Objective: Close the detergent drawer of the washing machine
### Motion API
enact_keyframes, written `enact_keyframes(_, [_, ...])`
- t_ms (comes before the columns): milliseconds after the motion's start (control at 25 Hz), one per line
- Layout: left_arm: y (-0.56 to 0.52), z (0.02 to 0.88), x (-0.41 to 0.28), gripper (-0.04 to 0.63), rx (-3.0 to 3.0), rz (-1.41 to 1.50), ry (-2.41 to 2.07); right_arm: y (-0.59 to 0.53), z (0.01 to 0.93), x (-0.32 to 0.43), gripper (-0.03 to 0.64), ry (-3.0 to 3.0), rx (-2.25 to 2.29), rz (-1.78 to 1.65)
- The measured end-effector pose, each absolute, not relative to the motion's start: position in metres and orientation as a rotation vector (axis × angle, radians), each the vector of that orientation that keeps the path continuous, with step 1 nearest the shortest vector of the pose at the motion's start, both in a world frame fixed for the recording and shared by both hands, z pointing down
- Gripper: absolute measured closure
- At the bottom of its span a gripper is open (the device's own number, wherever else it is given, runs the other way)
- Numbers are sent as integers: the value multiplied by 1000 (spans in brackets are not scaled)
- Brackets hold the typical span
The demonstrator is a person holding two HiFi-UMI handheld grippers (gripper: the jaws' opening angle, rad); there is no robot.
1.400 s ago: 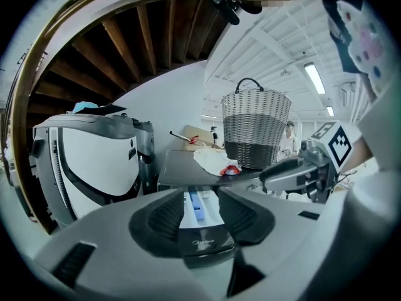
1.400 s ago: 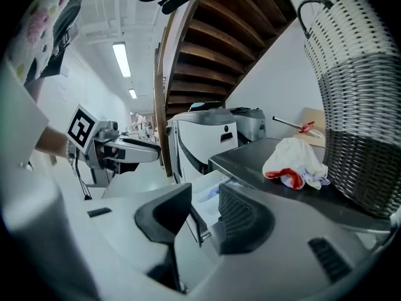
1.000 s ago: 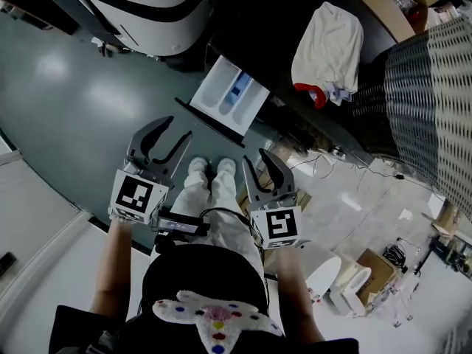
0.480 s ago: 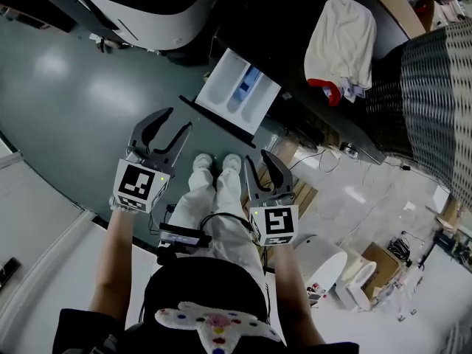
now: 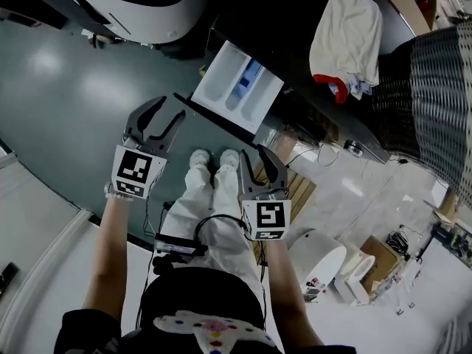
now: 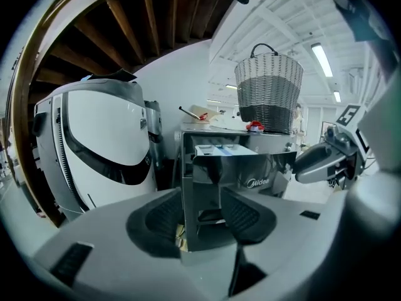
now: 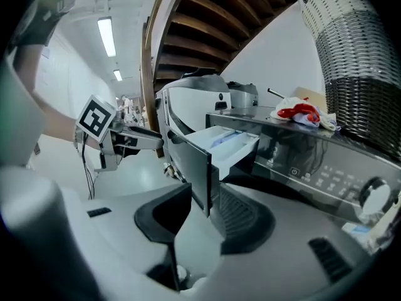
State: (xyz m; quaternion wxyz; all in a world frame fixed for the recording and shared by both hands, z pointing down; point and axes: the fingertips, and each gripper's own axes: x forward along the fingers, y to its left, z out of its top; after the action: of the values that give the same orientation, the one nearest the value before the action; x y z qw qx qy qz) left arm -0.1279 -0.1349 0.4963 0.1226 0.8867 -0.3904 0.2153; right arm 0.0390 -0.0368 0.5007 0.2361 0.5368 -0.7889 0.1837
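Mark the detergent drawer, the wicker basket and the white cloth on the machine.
detergent drawer (image 5: 223, 87): head view, white compartment.
wicker basket (image 6: 269, 89): left gripper view, middle woven band.
white cloth (image 5: 346, 32): head view, its middle.
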Motion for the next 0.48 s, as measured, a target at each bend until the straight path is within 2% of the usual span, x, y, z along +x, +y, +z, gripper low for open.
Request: enact_keyframes(480, [-146,518,-129,399,2580,603,-1146,-37,520,32,494,-2150,1511,555])
